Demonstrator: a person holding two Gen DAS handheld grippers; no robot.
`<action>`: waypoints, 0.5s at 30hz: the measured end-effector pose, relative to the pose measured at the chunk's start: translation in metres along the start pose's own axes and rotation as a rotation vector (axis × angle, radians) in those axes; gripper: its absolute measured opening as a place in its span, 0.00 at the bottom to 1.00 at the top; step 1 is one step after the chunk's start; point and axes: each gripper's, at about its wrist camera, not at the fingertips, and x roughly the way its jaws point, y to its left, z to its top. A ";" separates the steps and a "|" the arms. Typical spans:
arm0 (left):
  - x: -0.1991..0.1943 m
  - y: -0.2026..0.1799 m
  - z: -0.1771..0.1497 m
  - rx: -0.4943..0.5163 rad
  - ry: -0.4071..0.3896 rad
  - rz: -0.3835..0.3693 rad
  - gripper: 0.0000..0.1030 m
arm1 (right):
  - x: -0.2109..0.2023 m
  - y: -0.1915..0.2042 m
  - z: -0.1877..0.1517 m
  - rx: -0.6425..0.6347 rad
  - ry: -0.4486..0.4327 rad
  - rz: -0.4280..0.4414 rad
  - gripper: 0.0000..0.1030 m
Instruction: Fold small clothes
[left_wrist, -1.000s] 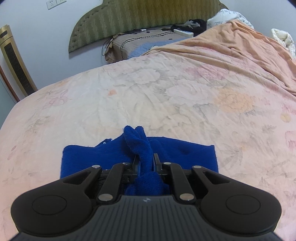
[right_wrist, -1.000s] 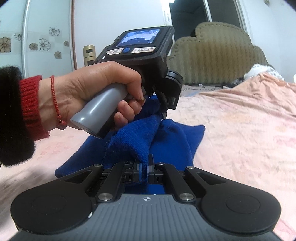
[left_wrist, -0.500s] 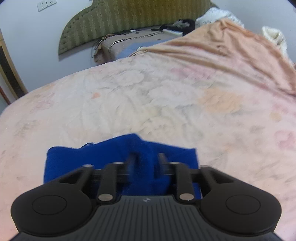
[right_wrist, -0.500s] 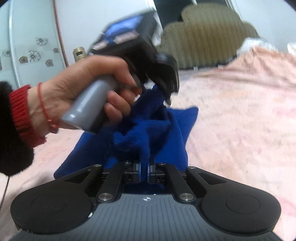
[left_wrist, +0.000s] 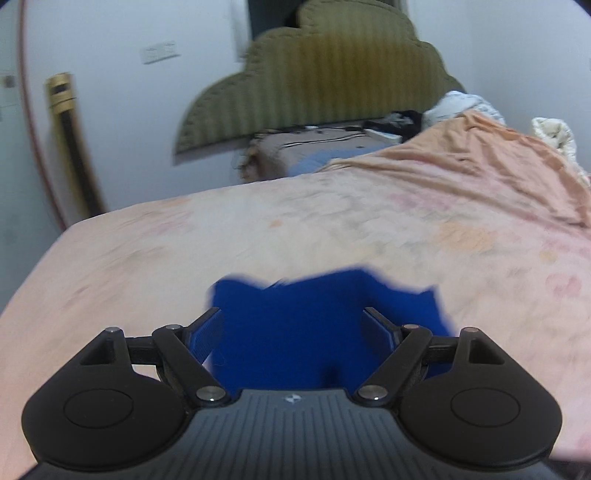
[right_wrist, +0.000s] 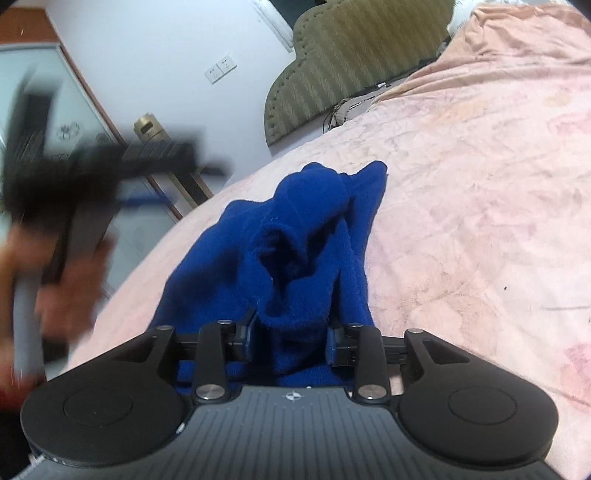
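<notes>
My left gripper (left_wrist: 293, 326) has just spread wide, clear above the blue garment (right_wrist: 295, 236) bunched on the bed (right_wrist: 480, 184)—my right gripper (right_wrist: 291, 339) has been opening, cloth loose between its fingers.

Left gripper (left_wrist: 293, 326): jaws standing wide, having just been opening; cloth (left_wrist: 295, 332) lying between them, unpressed.
Right gripper (right_wrist: 291, 338): jaws partly apart, just been opening; cloth bunching between.
Left hand (right_wrist: 62, 273): blurring, gripping its handle at far left.
</notes>
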 end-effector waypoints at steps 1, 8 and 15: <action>-0.008 0.008 -0.013 -0.006 -0.015 0.020 0.79 | 0.000 -0.003 0.001 0.017 -0.003 0.007 0.40; -0.053 0.056 -0.083 -0.076 -0.042 0.031 0.79 | 0.004 -0.015 0.003 0.100 -0.013 0.027 0.40; -0.085 0.071 -0.131 -0.048 -0.068 -0.086 0.80 | -0.001 -0.015 0.000 0.095 -0.021 0.046 0.43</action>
